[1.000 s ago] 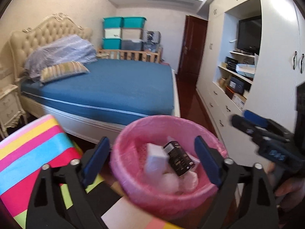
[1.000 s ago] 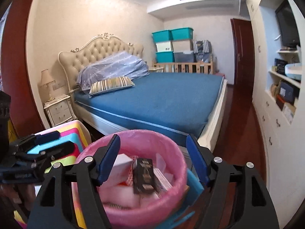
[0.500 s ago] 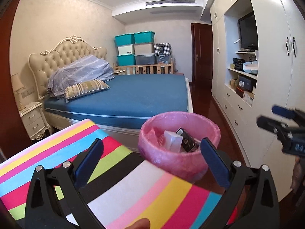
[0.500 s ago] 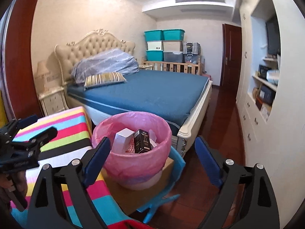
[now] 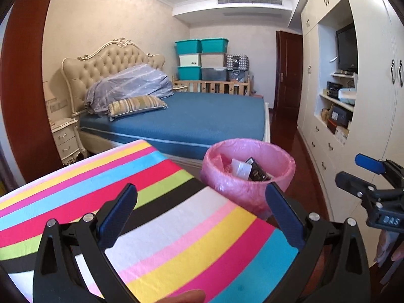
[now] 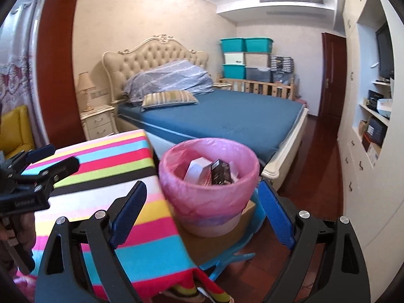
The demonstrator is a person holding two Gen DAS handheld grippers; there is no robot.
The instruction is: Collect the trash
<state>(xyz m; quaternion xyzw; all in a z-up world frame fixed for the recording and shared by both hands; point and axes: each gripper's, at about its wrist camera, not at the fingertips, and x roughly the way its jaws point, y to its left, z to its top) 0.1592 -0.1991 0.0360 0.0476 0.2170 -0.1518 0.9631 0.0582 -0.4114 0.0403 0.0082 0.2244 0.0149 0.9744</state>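
Inside the pink-lined bin (image 6: 209, 176), boxes overlap indistinctly; left tool (image 5: 202, 217) and right tool (image 6: 202, 212) gape empty.

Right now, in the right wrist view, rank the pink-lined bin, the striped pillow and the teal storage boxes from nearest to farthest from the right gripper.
1. Pink-lined bin: just ahead of the right gripper, between its open fingers.
2. Striped pillow: on the bed, left of centre.
3. Teal storage boxes: stacked at the far wall.

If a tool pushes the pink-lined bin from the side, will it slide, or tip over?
The bin probably tips or slides easily: it stands raised on a cardboard box, and holds only a few small boxes, so it seems light. Its thin pink liner likely feels slippery and crumples under pressure.
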